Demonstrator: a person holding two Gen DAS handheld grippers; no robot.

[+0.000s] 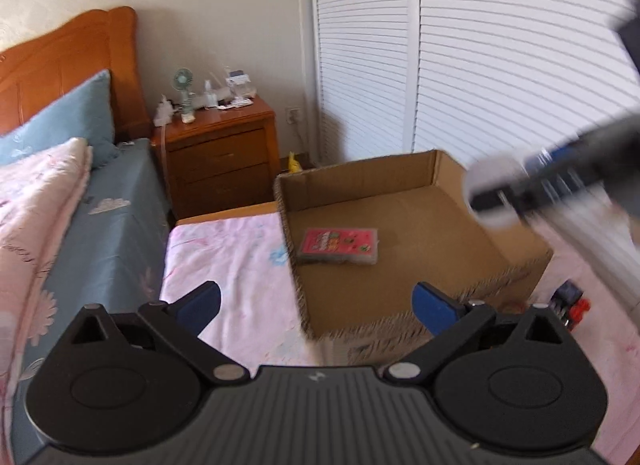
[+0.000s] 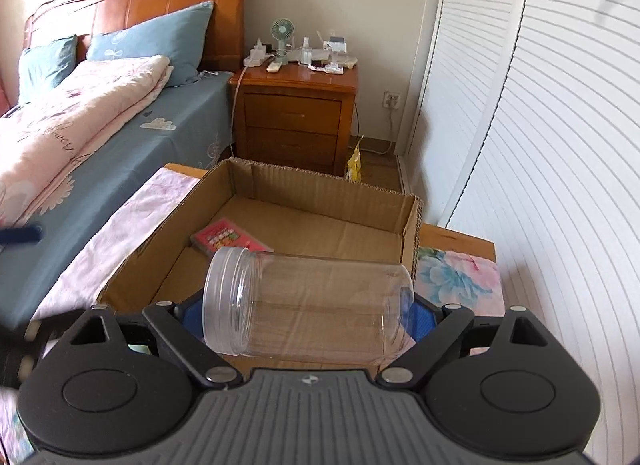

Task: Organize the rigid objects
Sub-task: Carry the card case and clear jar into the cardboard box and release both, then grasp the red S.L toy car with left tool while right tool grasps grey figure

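An open cardboard box [image 1: 400,173] [image 2: 320,181] sits on a pink floral cloth. A pink card pack [image 1: 339,245] [image 2: 228,241] lies flat inside it. My right gripper [image 2: 308,311] is shut on a clear lidless plastic jar [image 2: 308,305], held sideways above the box's near edge. In the left wrist view the right gripper with the jar [image 1: 496,193] shows blurred at the right, over the box. My left gripper [image 1: 318,305] is open and empty, above the box's near left corner. A small toy car [image 1: 570,301] lies on the cloth right of the box.
A bed with a blue sheet [image 2: 120,133], pink quilt and blue pillows lies to the left. A wooden nightstand [image 2: 296,113] with a small fan and clutter stands behind the box. White louvred wardrobe doors [image 2: 540,105] line the right. A yellow bag [image 2: 354,161] is on the floor.
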